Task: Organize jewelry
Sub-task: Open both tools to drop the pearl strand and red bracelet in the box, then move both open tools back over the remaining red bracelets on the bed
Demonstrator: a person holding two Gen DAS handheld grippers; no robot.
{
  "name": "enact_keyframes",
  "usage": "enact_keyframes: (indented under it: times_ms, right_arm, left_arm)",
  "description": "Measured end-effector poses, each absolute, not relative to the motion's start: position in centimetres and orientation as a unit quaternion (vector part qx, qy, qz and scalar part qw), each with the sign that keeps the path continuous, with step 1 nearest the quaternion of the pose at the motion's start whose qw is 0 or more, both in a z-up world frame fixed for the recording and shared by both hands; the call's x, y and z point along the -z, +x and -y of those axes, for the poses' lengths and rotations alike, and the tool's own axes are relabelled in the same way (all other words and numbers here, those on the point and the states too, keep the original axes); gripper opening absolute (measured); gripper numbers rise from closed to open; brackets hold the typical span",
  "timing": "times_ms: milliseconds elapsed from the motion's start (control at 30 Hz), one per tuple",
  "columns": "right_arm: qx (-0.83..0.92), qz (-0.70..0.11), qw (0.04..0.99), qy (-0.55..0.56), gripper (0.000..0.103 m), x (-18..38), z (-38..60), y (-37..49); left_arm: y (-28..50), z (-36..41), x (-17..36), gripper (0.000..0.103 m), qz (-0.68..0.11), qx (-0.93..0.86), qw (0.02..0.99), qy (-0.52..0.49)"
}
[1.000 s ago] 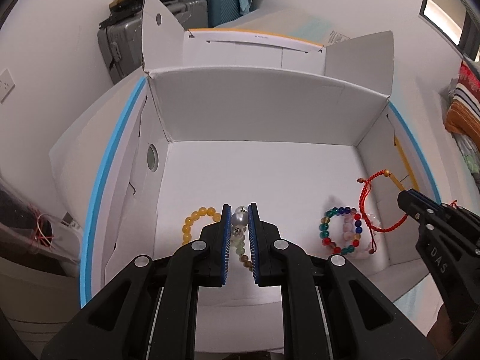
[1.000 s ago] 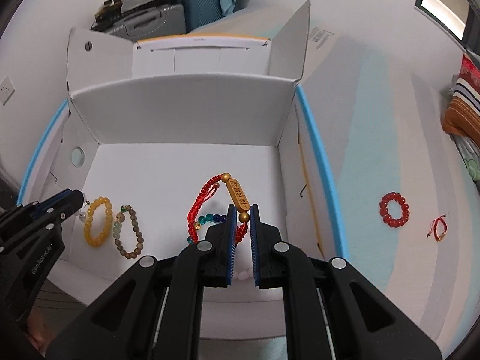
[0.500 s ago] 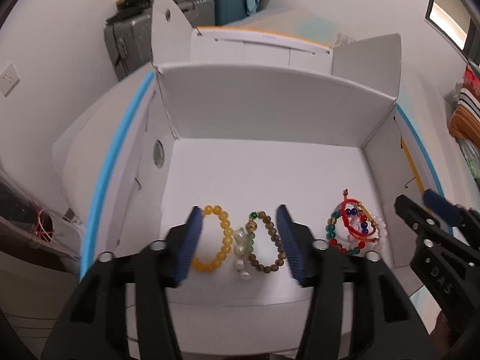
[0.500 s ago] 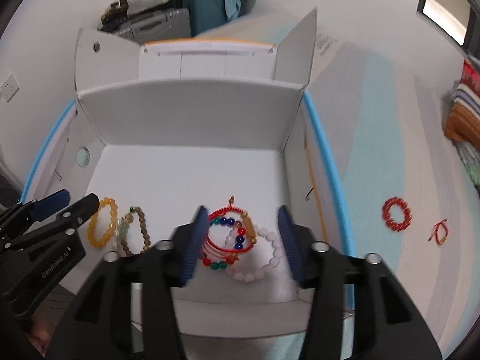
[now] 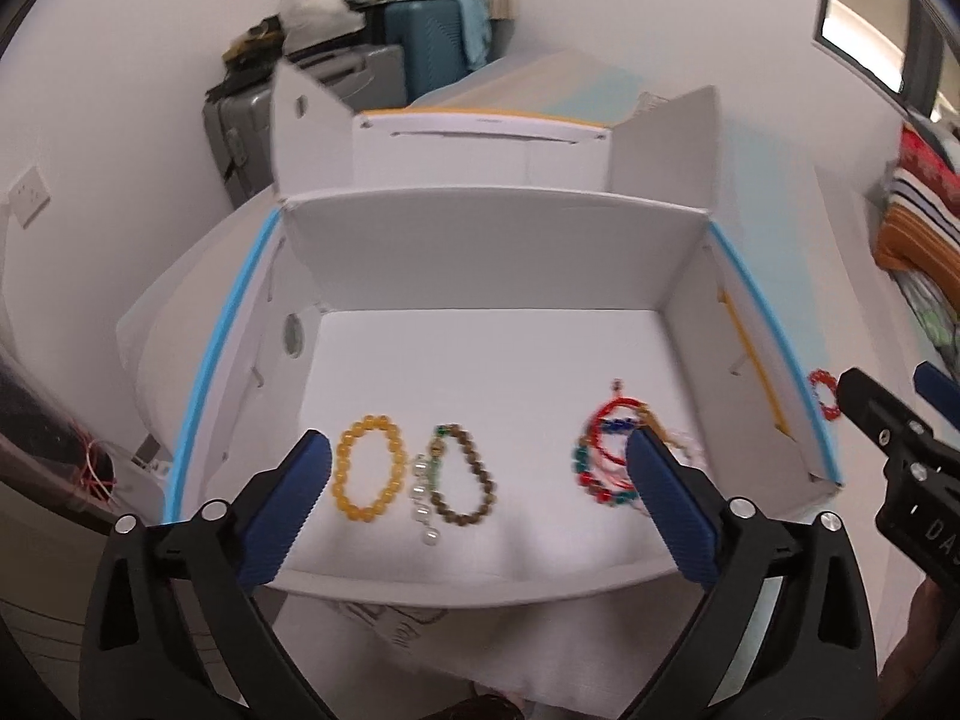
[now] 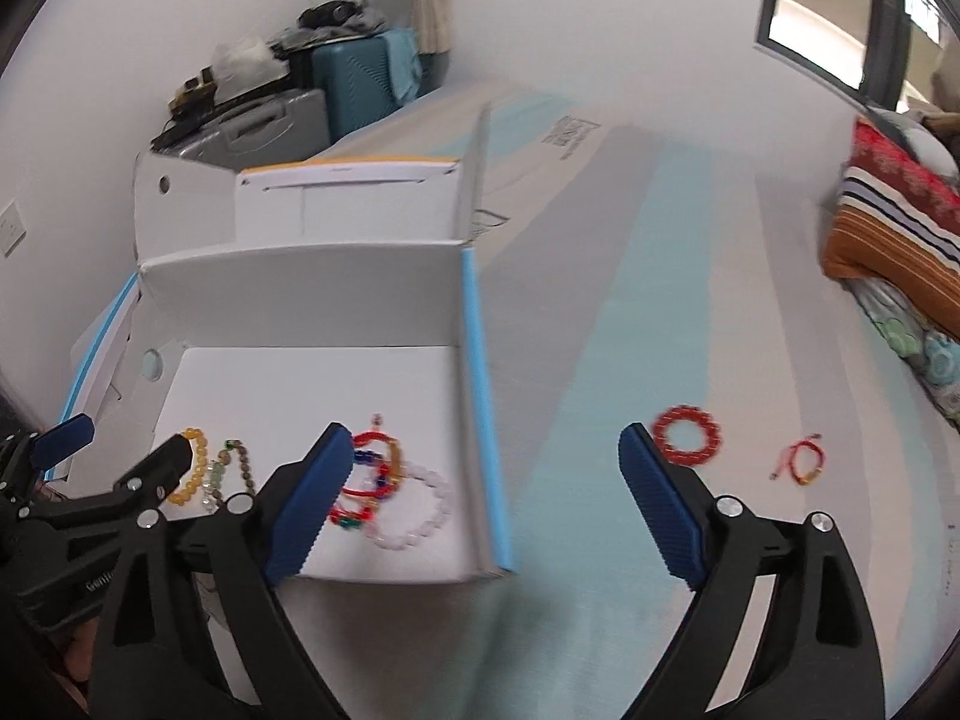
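Observation:
An open white box [image 5: 492, 252] holds a yellow bead bracelet [image 5: 366, 468], a brown bead bracelet [image 5: 465, 480] with pearls, and a pile of red cord, coloured beads and pale beads [image 5: 600, 462]. My left gripper [image 5: 475, 444] hovers above the box's near side. Its jaws are opening wide and touch nothing. My right gripper [image 6: 485, 438] hangs over the box's blue right edge [image 6: 480, 420]; its jaws are also opening and hold nothing. A red bead bracelet [image 6: 687, 437] and a small red cord bracelet [image 6: 801, 465] lie outside on the striped sheet.
The box's flaps [image 5: 660, 144] stand up at its far side. Suitcases [image 5: 420, 42] stand behind against the wall. Folded striped fabric [image 6: 888, 228] lies at the far right of the sheet. A hand shows under the right gripper at the lower right of the left wrist view.
Both grippers went from shut on bracelets to wide open, and those bracelets now lie in the box. Both grippers pulled back and up; the right wrist view swung right toward the sheet.

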State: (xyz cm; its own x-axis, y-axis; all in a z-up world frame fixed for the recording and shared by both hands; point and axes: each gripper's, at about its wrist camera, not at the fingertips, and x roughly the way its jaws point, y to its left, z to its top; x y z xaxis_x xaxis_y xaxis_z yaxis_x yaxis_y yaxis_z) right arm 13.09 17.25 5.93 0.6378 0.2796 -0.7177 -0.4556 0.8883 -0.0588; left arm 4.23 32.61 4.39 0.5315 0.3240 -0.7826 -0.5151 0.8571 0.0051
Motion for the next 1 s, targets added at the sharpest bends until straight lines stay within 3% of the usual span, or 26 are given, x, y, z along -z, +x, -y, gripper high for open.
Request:
enact_keyframes:
  times_ms: [533, 1000]
  right_arm:
    - [-0.106, -0.37, 0.92, -0.067, 0.093, -7.6, -1.9, 17.0]
    - [-0.041, -0.403, 0.914, -0.032, 0.093, -2.8, 9.8, 24.7]
  left_arm:
    - [10.4, -19.2, -5.3, 0.097, -0.414, -0.146, 0.896, -0.071]
    - [19.8, -10.1, -1.0, 0.097, -0.442, -0.079, 0.893, -0.031]
